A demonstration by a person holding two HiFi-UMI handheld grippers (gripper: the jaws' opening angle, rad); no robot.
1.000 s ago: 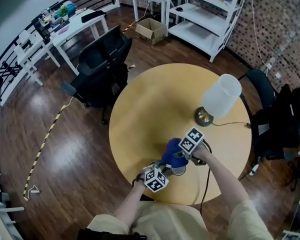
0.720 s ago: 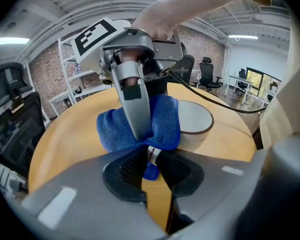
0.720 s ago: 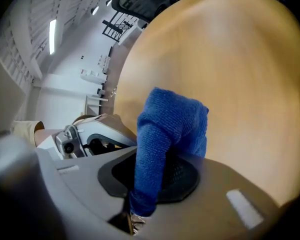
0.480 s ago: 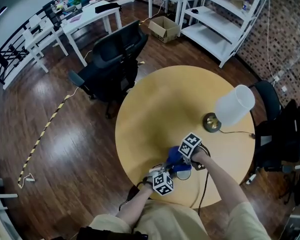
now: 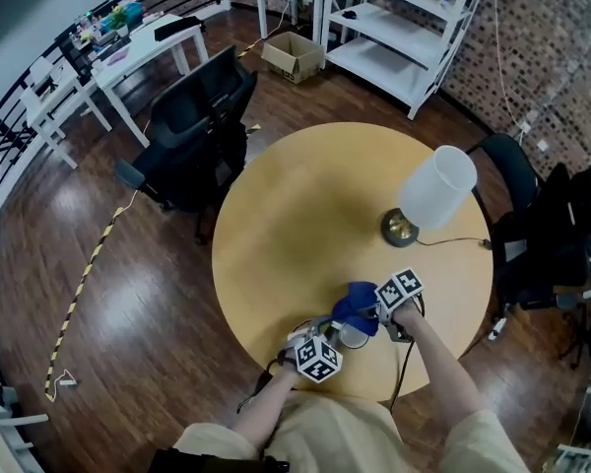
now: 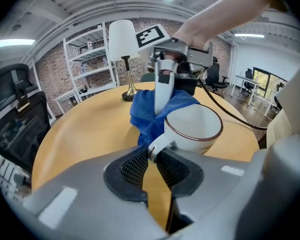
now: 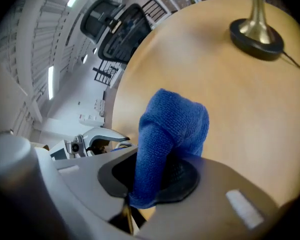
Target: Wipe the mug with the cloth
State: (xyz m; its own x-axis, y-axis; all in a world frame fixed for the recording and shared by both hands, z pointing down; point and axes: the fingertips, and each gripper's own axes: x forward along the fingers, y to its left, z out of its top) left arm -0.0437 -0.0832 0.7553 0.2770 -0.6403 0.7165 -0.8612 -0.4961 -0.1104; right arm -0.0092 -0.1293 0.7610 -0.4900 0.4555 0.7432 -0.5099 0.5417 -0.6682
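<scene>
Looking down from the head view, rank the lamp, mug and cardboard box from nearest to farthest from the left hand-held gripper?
1. mug, handle in its jaws
2. lamp, right side of table
3. cardboard box, floor beyond the table

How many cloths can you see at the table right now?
1: the blue cloth, clamped in the right tool against the white mug, which the left tool grips by its handle, near the table's front edge. The tools may hide a little tabletop.
</scene>
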